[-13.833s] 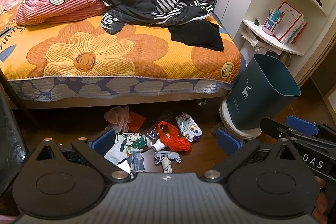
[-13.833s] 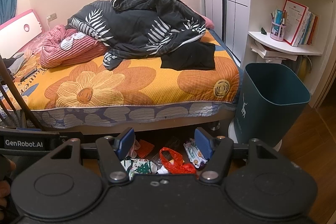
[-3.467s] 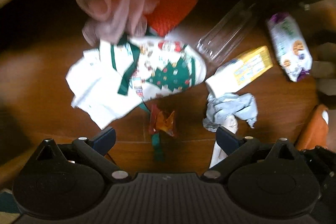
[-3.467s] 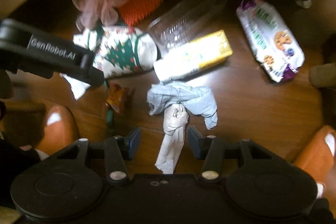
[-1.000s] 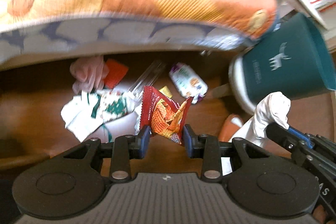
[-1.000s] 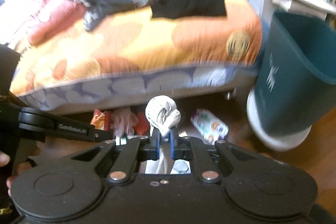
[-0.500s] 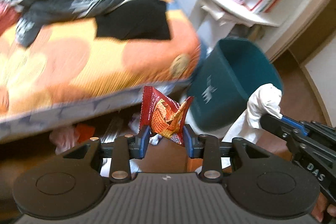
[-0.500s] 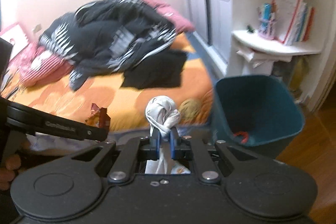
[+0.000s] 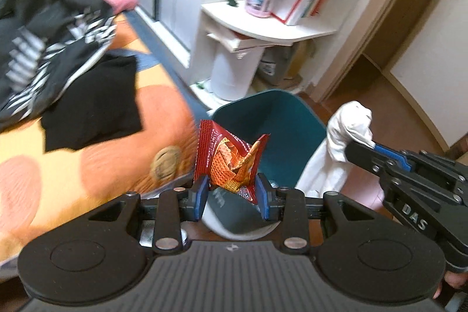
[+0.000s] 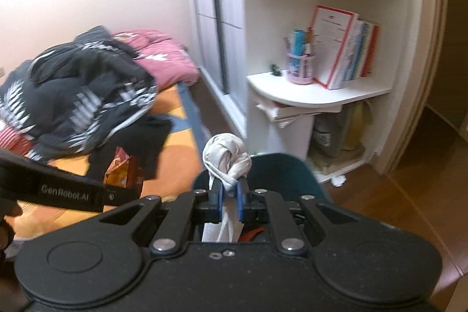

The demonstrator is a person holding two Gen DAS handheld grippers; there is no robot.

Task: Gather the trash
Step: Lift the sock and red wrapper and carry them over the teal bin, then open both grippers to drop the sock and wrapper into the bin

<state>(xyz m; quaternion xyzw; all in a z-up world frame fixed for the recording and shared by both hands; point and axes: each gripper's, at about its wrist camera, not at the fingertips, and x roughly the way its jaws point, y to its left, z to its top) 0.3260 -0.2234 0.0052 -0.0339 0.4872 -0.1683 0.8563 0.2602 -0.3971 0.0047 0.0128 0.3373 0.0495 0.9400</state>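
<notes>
The left gripper [image 9: 231,193] clamps one crinkled, glossy red-orange snack wrapper [image 9: 231,161] between its blue pads. The right gripper [image 10: 228,196] pinches one knotted white plastic bag [image 10: 226,158], bulbous above the pads and limp below. Both hang over the open teal plastic trash bin [image 9: 273,119], a smooth tapered tub beside the quilted orange bed [image 9: 96,165]. One curved white shelf [image 10: 316,92] carries one pink pen cup [image 10: 299,69].

An orange flowered bedspread [image 9: 111,165] is covered by a black leaf-print quilt [image 10: 79,98]; books [image 10: 348,48] and a pink pen cup [image 10: 301,67] are kept on a white shelf [image 10: 318,92].
</notes>
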